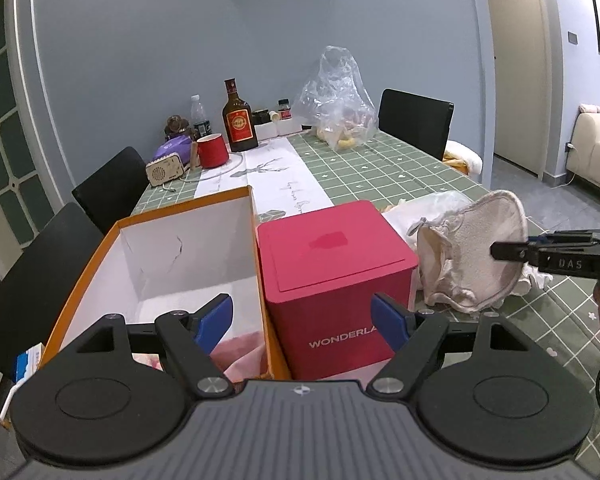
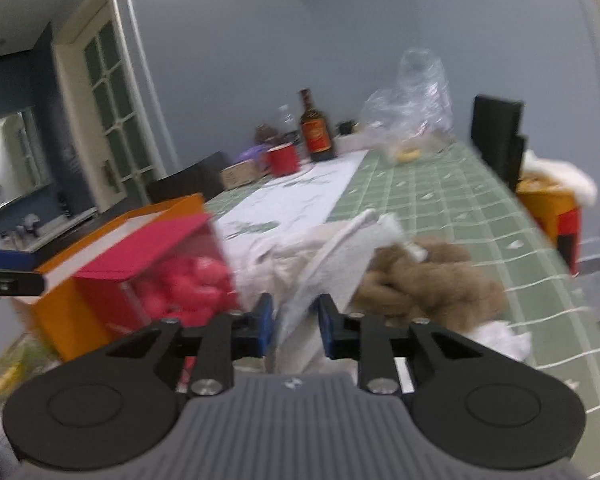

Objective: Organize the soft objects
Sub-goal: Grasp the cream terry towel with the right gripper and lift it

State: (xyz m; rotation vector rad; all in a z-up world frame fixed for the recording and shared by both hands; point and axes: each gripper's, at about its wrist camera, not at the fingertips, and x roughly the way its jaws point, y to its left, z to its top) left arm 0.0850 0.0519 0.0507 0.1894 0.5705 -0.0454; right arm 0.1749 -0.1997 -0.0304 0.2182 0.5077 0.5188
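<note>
We had the right gripper [image 2: 293, 322] pinching the cream cloth [image 2: 320, 280], left gripper [image 1: 302, 320] wide and empty; next, we judged, into the orange box [image 1: 188, 208].

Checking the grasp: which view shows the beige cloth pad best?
Left wrist view: the beige cloth pad is sharp and whole, lifted by the right tongs. The right wrist view shows only a blurred strip between its pads.

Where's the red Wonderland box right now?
In the left wrist view, the red box sits centre, right against the open orange box, with the cream cloth to its right.
</note>
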